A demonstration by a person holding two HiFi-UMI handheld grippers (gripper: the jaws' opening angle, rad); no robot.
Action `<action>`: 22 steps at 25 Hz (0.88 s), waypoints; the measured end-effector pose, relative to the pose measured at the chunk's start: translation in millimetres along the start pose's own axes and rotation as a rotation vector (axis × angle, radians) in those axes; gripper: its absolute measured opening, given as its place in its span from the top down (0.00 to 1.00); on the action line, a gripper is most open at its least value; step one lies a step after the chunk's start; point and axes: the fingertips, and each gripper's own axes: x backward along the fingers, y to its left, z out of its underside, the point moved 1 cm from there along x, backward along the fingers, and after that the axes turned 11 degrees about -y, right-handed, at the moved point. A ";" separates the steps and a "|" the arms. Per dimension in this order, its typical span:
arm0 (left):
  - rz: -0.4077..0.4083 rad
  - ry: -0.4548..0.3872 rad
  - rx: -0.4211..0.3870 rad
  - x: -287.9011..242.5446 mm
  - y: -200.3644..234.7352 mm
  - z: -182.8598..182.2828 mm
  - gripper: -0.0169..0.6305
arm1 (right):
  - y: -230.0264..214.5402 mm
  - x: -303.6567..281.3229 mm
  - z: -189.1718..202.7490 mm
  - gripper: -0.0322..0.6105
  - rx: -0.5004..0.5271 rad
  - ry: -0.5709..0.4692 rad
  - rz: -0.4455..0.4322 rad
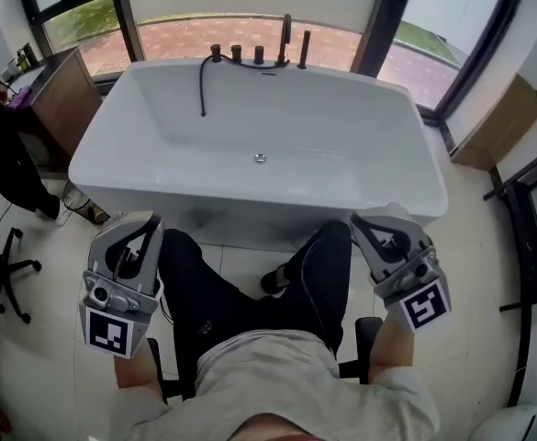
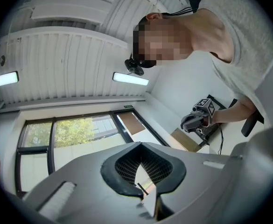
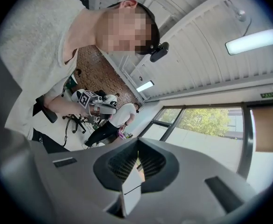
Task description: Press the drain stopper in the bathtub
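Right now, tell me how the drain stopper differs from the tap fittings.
The drain stopper is silvery, the tap fittings dark. The stopper lies flat in the floor of the bathtub; the fittings stand upright on its far rim. Both sit near the tub's midline.

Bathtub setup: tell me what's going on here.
A seated person holds a gripper in each hand in front of the white bathtub. The left gripper and right gripper both point upward beside the person's knees, jaws together and empty. The drain stopper on the tub floor is untouched; neither gripper is near it.
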 end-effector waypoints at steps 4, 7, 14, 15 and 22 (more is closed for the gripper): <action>-0.011 0.066 0.016 -1.1 17.6 51.9 0.96 | -10.5 -30.4 75.4 0.95 -0.052 0.047 -0.099; 0.004 0.078 0.052 -6.6 30.4 106.4 0.96 | -11.0 -46.7 158.9 0.95 -0.140 0.196 -0.155; 0.085 0.104 0.143 -38.4 51.5 265.0 0.96 | -14.0 -79.6 323.4 0.95 -0.351 0.424 -0.190; 0.104 0.116 0.154 -45.7 53.4 291.0 0.96 | -11.6 -85.3 346.4 0.95 -0.367 0.441 -0.211; 0.148 0.149 0.354 -100.5 43.1 454.1 0.96 | 33.7 -116.0 524.6 0.95 -0.555 0.649 -0.340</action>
